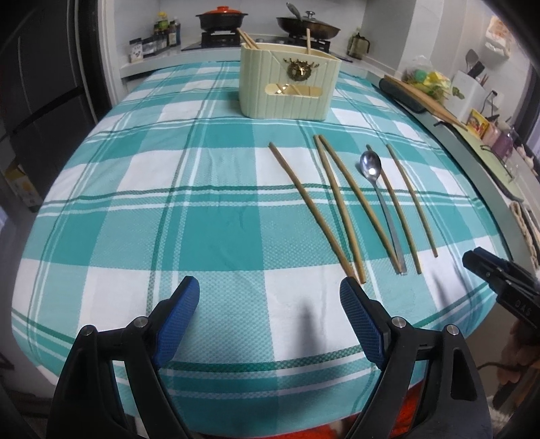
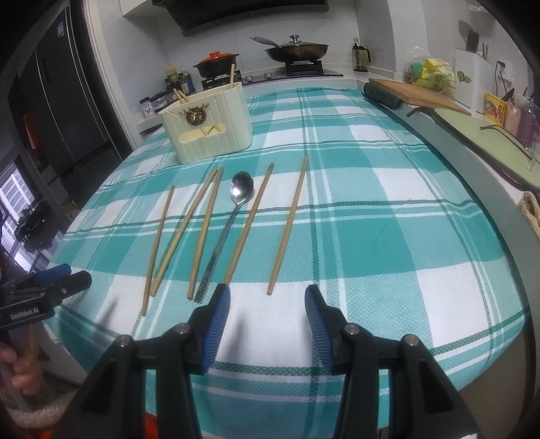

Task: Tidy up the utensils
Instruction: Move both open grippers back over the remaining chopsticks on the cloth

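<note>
Several wooden chopsticks and one steel spoon lie side by side on the teal checked tablecloth. Behind them stands a cream utensil holder with a few chopsticks sticking out of it. My left gripper hovers open and wide over the cloth, left of the chopsticks' near ends, nothing between its fingers. My right gripper is open too, just short of the near ends of the two rightmost chopsticks, empty. Each gripper shows at the other view's edge.
A stove with a black pot and a lidded pan lies beyond the table. A wooden cutting board, a green board and kitchen clutter line the right counter. A dark fridge stands on the left.
</note>
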`<act>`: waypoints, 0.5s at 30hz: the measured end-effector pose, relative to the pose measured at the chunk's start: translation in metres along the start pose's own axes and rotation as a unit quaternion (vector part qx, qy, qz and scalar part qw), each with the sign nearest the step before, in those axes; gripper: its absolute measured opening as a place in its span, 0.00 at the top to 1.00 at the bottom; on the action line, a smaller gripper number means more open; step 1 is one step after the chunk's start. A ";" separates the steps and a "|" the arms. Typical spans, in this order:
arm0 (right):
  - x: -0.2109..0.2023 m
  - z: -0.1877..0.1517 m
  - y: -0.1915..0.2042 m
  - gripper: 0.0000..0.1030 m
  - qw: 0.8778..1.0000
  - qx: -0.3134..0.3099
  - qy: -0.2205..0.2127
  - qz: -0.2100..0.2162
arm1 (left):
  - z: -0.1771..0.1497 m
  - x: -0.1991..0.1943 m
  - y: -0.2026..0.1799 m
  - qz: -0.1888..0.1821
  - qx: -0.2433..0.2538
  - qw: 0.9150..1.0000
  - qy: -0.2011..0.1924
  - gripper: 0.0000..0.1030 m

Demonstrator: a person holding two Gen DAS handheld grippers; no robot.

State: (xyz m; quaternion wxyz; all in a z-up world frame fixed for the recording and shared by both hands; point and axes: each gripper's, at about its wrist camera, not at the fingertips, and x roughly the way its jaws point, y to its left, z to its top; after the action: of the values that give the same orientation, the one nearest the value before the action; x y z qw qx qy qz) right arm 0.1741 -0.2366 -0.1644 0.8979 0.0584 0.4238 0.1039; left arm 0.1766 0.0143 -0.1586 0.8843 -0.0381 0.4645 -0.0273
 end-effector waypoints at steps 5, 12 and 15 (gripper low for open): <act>0.007 -0.001 0.001 0.55 1.000 -0.001 0.007 -0.001 | 0.003 0.006 0.002 0.002 -0.005 1.000 0.004 0.16; 0.012 -0.002 0.009 0.54 1.000 -0.011 0.014 0.004 | 0.016 0.014 0.004 -0.002 -0.012 1.000 0.004 0.16; 0.012 -0.004 0.010 0.55 1.000 -0.012 0.017 0.006 | 0.025 0.021 -0.002 -0.008 -0.006 1.000 0.004 0.16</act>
State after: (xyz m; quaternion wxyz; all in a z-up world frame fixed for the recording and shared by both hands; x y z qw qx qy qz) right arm 0.1774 -0.2236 -0.1741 0.8904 0.0486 0.4375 0.1155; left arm 0.2089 0.0112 -0.1615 0.8819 -0.0468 0.4681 -0.0320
